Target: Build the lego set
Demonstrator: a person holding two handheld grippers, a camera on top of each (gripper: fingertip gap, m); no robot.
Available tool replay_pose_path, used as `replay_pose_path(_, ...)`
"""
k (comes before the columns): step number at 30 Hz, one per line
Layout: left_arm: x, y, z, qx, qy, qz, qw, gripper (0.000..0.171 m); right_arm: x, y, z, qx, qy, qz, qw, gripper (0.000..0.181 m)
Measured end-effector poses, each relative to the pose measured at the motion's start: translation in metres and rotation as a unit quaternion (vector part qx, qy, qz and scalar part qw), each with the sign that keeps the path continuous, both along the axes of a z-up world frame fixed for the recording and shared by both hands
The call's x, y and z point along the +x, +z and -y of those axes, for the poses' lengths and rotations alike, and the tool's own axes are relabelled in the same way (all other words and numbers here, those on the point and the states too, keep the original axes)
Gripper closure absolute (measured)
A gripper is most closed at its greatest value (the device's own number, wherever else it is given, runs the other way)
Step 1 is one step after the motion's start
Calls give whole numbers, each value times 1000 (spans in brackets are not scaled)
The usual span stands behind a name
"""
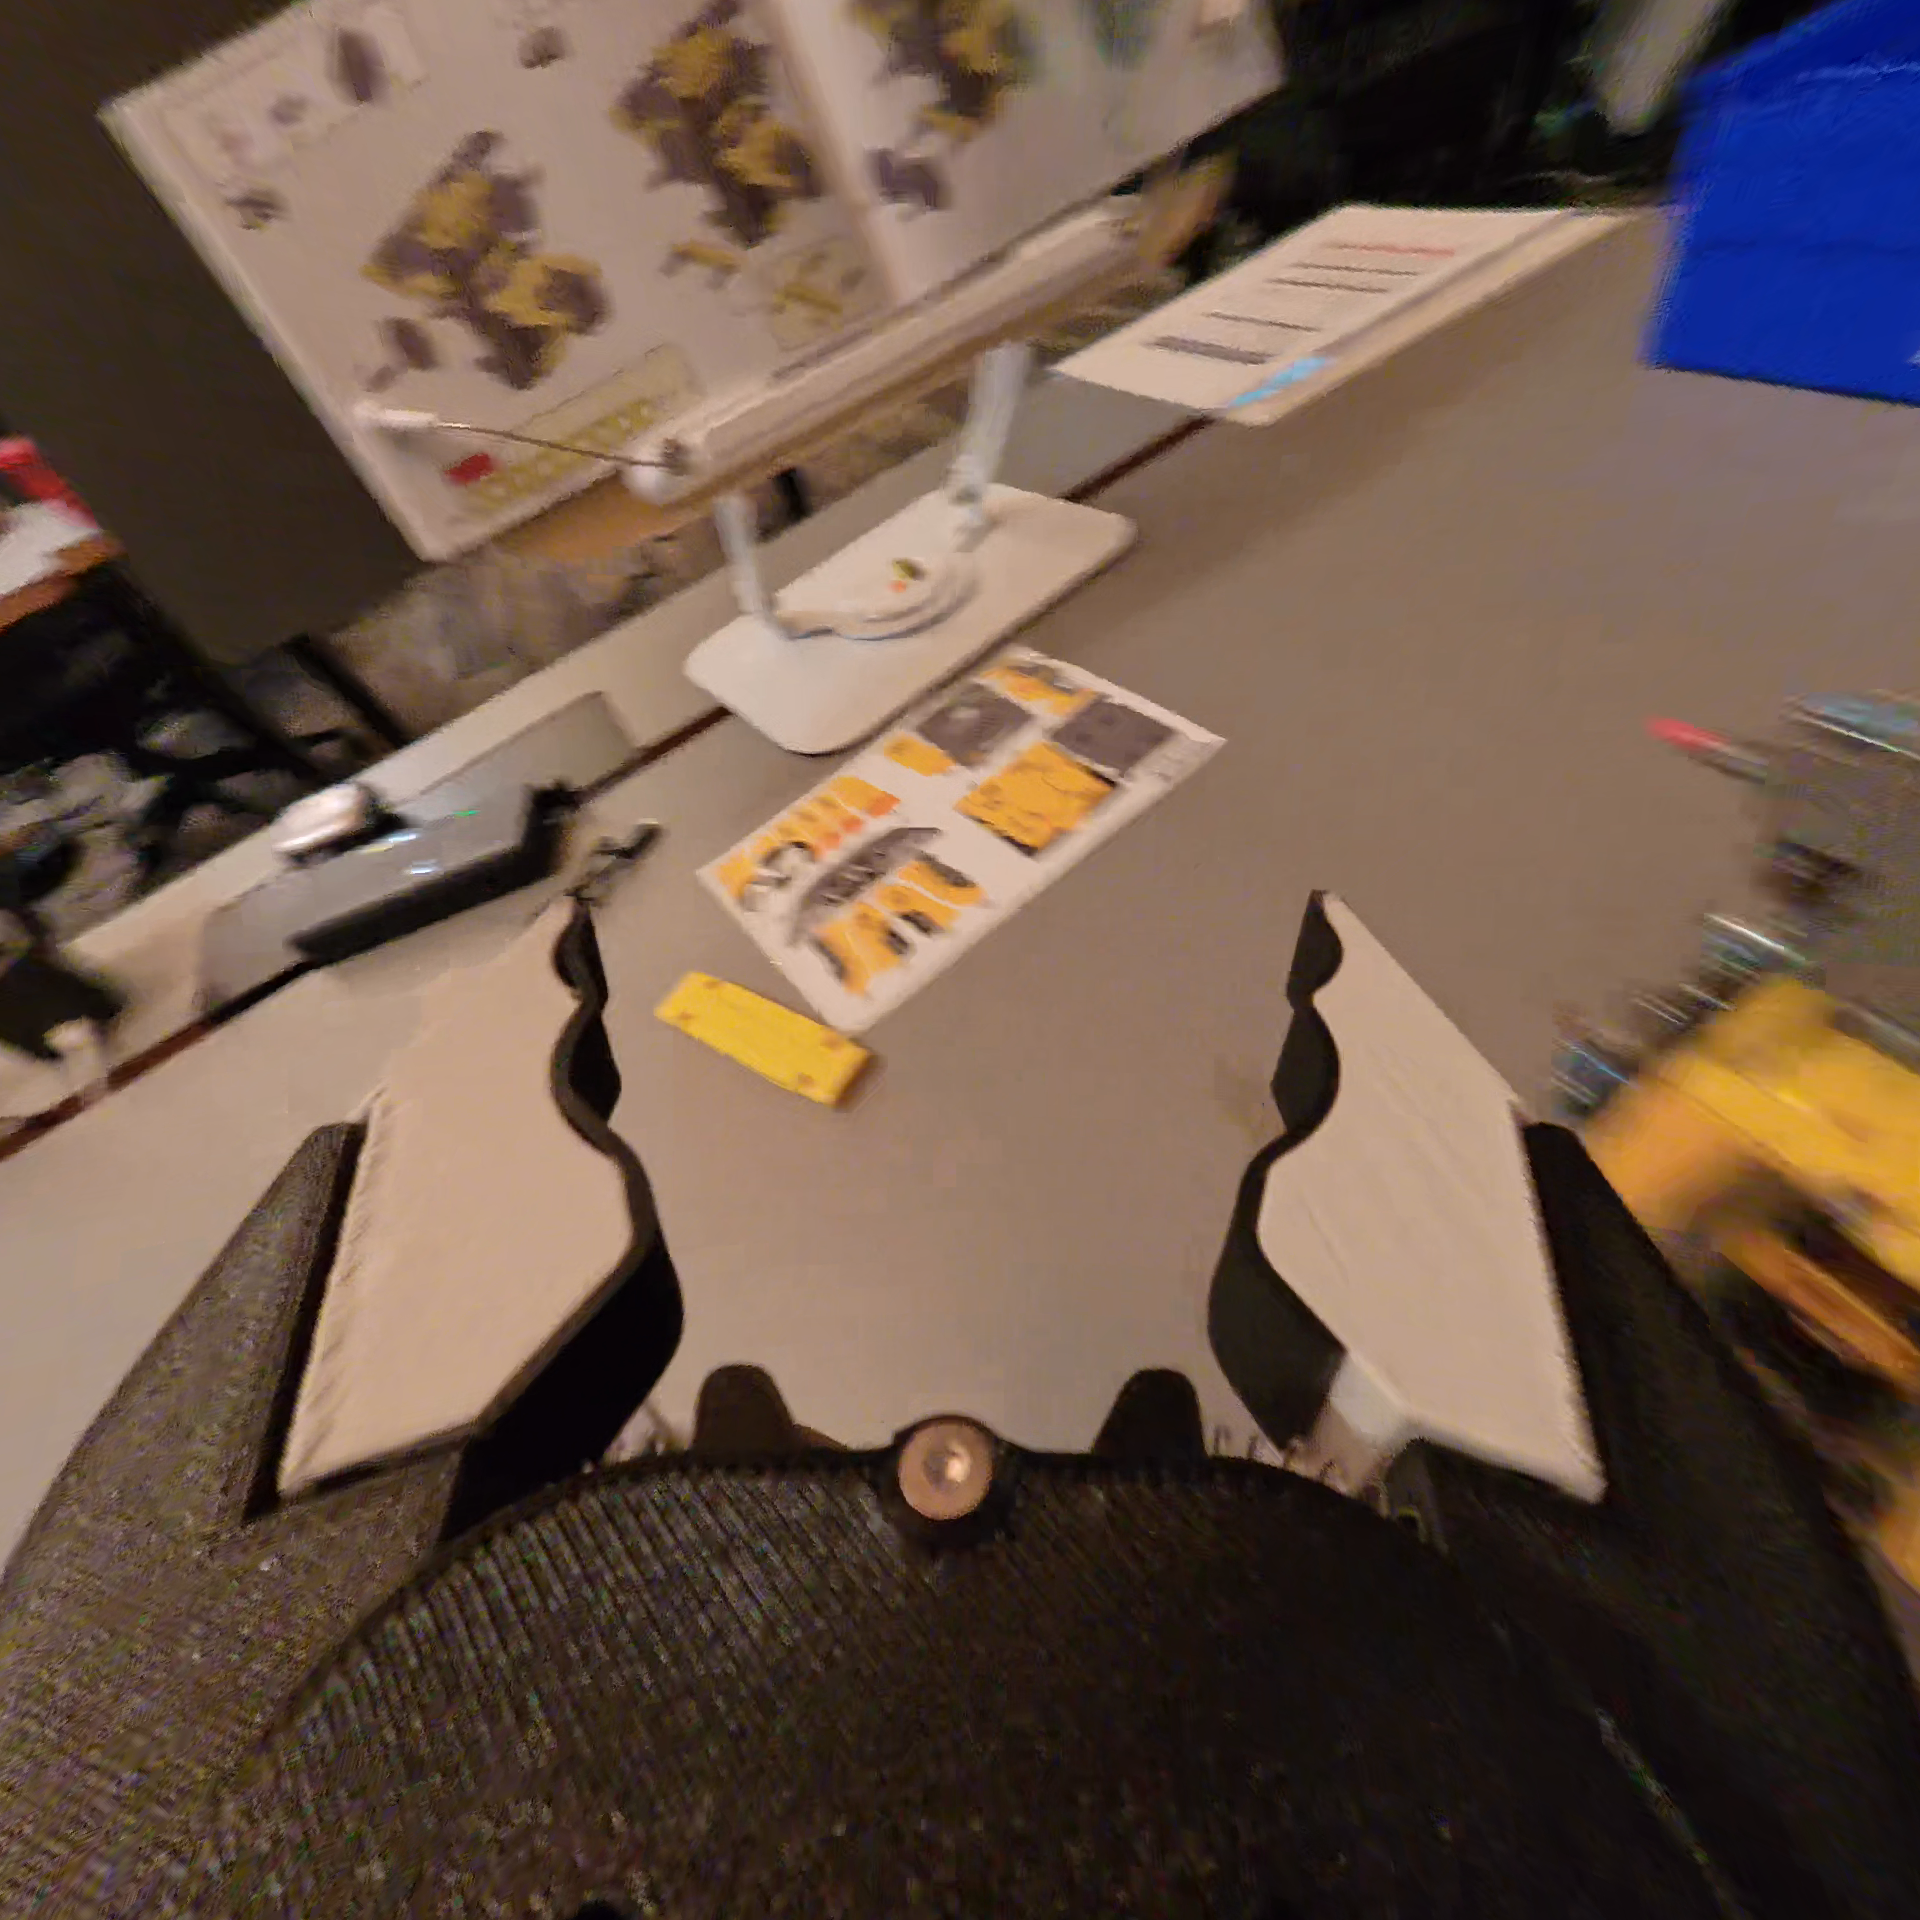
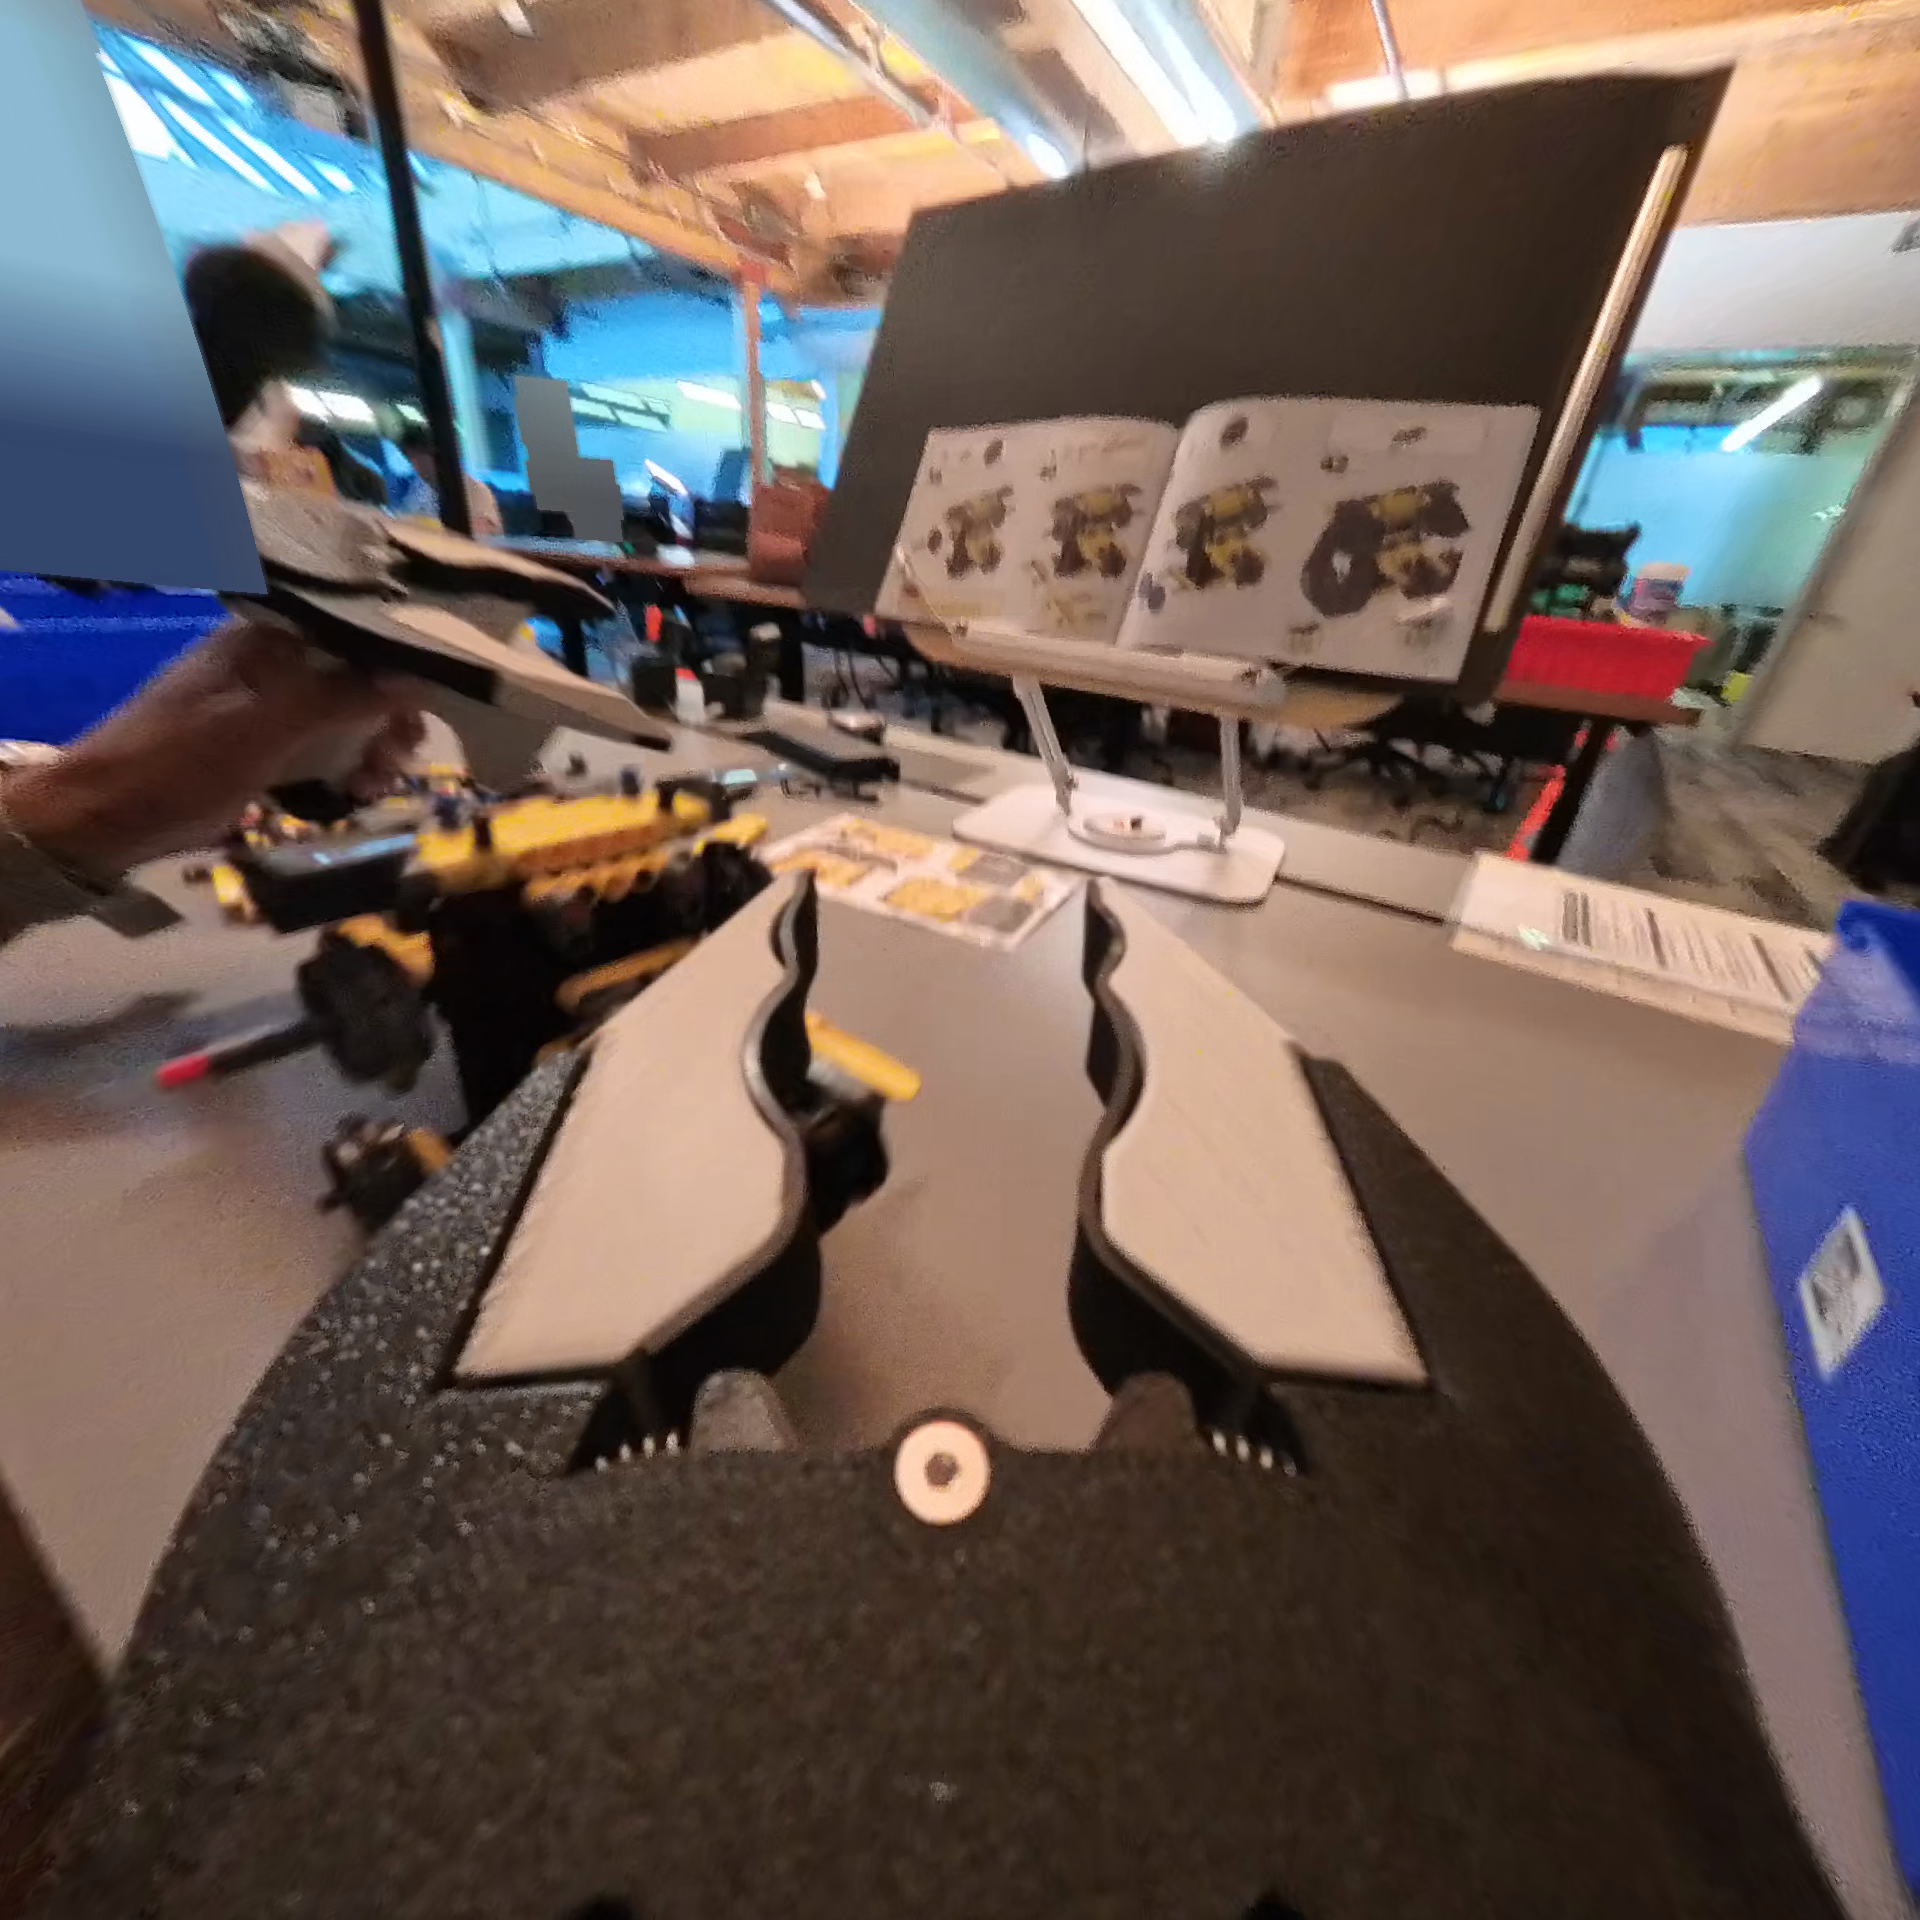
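While both jaws stand apart and empty, the left hand-held gripper (image 1: 951,914) hovers just short of a flat yellow piece (image 1: 764,1036) lying crosswise ahead on the desk (image 1: 1351,831); the right hand-held gripper (image 2: 948,899) has the yellow-black model (image 2: 540,894) to its left.

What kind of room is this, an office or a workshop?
Probably an open-plan office or lab used as a workbench. A grey table holds a yellow-and-black brick model vehicle, its instruction booklet open on a stand, and further desks and chairs stretch behind under exposed wooden ceiling beams.
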State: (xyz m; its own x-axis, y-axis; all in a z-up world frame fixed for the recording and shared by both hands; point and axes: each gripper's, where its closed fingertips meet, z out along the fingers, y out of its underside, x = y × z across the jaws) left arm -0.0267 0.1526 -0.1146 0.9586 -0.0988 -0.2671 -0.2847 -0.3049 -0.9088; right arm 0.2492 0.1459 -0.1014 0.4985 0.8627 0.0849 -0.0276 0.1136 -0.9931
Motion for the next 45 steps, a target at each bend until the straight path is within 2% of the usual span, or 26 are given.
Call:
replay_pose_path(2, 32, -11, 32, -21, -73, 31, 997, 49, -3, -13, 24, -14, 25, 27, 999, 129)
replay_pose_path(4, 64, -27, 63, -62, -156, 72, 983, 52, -6, -16, 38, -21, 49, 41, 998, 128)
replay_pose_path(6, 85, -41, 88, -107, -212, 109, 965, 49, -11, -21, 44, -28, 75, 59, 995, 126)
replay_pose_path(8, 100, -49, 105, -143, -250, 139, 948, 50, -18, -29, 44, -41, 99, 77, 991, 123)
replay_pose_path(10, 102, -52, 107, -139, -250, 138, 948, 49, -21, -33, 41, -50, 107, 90, 989, 119)
replay_pose_path(11, 100, -55, 104, -137, -243, 132, 951, 59, -21, -35, 37, -52, 100, 95, 989, 119)
replay_pose_path(14, 104, -72, 98, -181, -247, 139, 942, 54, -18, -41, 20, -62, 71, 116, 989, 109)
replay_pose_path(16, 111, -79, 94, -207, -255, 138, 934, 55, -18, -50, 16, -82, 78, 138, 984, 100)
replay_pose_path(19, 117, -84, 86, -226, -248, 112, 935, 62, -22, -62, 18, -107, 106, 173, 973, 94)
replay_pose_path(22, 127, -83, 81, -224, -257, 105, 934, 84, -26, -69, 22, -131, 136, 186, 964, 99)
replay_pose_path(25, 131, -86, 73, -232, -255, 104, 933, 89, -30, -73, 26, -169, 182, 187, 950, 114)
replay_pose_path(27, 133, -89, 66, -237, -256, 90, 933, 94, -31, -74, 20, -189, 187, 183, 946, 115)
replay_pose_path(31, 129, -89, 36, -238, -234, 51, 941, 95, -28, -73, -8, -179, 152, 182, 955, 115)
replay_pose_path(36, 136, -79, -23, -213, -228, 42, 949, 95, -16, -76, -62, -159, 64, 196, 966, 117)
replay_pose_path(39, 145, -87, -47, -223, -230, 31, 947, 99, -3, -71, -90, -142, 26, 186, 972, 122)
replay_pose_path(42, 148, -101, -61, -237, -225, 6, 945, 103, 6, -62, -95, -151, 28, 145, 977, 120)
replay_pose_path(45, 150, -108, -67, -230, -218, 20, 948, 95, 14, -51, -96, -138, 16, 109, 984, 118)
